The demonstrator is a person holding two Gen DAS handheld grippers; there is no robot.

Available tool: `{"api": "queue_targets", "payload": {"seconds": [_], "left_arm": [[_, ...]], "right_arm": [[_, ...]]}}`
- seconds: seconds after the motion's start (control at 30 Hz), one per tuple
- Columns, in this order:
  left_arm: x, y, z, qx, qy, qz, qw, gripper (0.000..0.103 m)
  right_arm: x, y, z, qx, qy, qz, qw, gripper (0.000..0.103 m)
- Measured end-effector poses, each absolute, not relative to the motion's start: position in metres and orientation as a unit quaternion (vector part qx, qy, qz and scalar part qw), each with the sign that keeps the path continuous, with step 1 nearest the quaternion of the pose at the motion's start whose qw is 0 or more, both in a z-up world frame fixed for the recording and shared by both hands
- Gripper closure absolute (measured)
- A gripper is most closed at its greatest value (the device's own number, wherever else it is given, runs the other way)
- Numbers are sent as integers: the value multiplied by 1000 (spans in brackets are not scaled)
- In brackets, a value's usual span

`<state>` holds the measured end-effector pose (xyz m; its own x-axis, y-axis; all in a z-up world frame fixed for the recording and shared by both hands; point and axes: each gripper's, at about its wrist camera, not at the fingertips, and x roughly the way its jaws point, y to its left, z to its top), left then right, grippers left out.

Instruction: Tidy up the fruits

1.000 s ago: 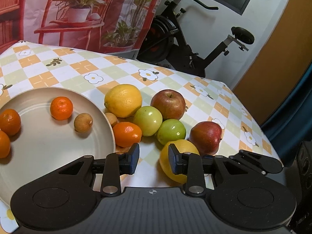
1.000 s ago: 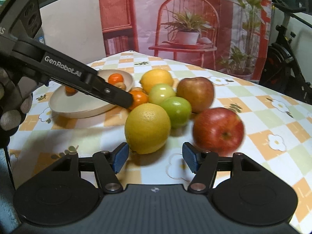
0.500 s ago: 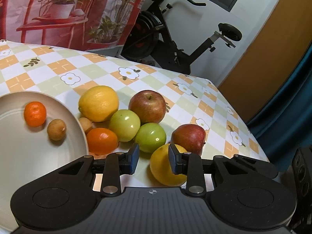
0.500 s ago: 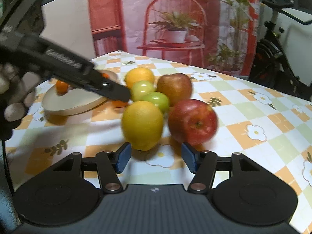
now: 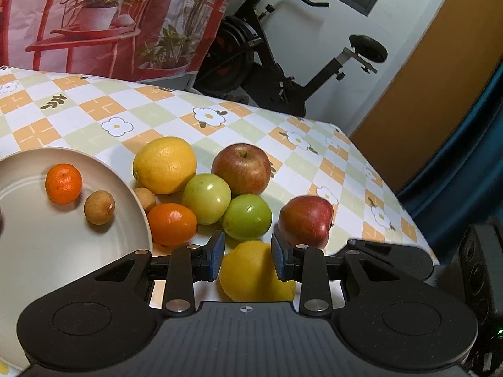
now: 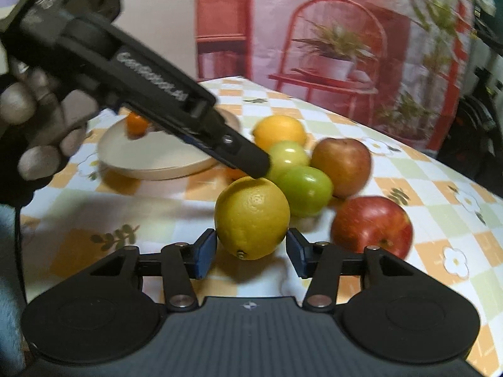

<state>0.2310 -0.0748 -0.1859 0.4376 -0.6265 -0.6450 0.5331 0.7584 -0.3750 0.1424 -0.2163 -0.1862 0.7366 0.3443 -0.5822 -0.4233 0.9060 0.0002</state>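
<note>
Two hand-held grippers: both are hovering over the fruit pile on the checkered bench.
Right hand-held gripper: its jaws have just been closing, and they are flanking the near lemon, one blue pad at each side of it; whether the pads are pressing on the peel I cannot tell.
Left hand-held gripper: it is standing slightly parted with nothing between its pads; in the right wrist view its tip is hanging just above the top of the near lemon, and a person's hand is gripping its handle at the far left.
Near lemon: it is sitting on the bench at the near edge of the pile, just beside the near red apple on its right.
Green fruits: two of them, a paler one and a darker one, are lying side by side just beyond the near lemon.
Far fruits: a second lemon and a duller red apple are sitting behind the green pair.
Plate: it is lying at the left, holding a mandarin and a small brown fruit.
Beside the plate: a larger mandarin and another small brown fruit are resting on the bench against its right rim.
Background: an exercise bike is standing beyond the far edge of the bench.
</note>
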Motion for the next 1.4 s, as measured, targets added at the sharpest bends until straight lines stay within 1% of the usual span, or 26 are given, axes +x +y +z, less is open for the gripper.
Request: {"api": "queue_targets", "payload": {"seconds": [0.23,0.3,0.4,0.47,0.57,0.73,0.8,0.87,0.93,1.2,1.4], "left_arm": [[233,-66,-189,-70,408,-345,843,68],[233,-65,-190,-75,408,-346,841,68],[230,-66,-191,-79,408,-350,839,68],[227,-67,-192,-80,406,-353,839,68],[223,-67,-192,-76,402,-352,842,68],[225,-65,-192,-81,406,-353,839,68],[225,-64,-193,-84,406,-353,838,67],[226,-61,-194,-89,408,-351,838,66],[227,-59,-195,-95,411,-350,836,64],[231,-52,-199,-115,420,-359,826,64],[229,-54,-197,-110,418,-360,826,68]], "right_arm": [[147,-220,-185,-76,307,205,926,51],[144,-230,-185,-61,311,191,929,51],[143,-250,-184,-9,314,173,934,55],[142,-257,-183,20,314,167,934,55],[140,-256,-181,33,314,165,934,53],[138,-238,-181,-10,314,180,932,53],[139,-230,-182,-27,312,183,932,51],[142,-226,-185,-37,308,183,933,45],[144,-223,-187,-47,304,184,934,43],[149,-218,-194,-54,291,211,931,46],[147,-224,-196,-28,286,217,933,47]]}}
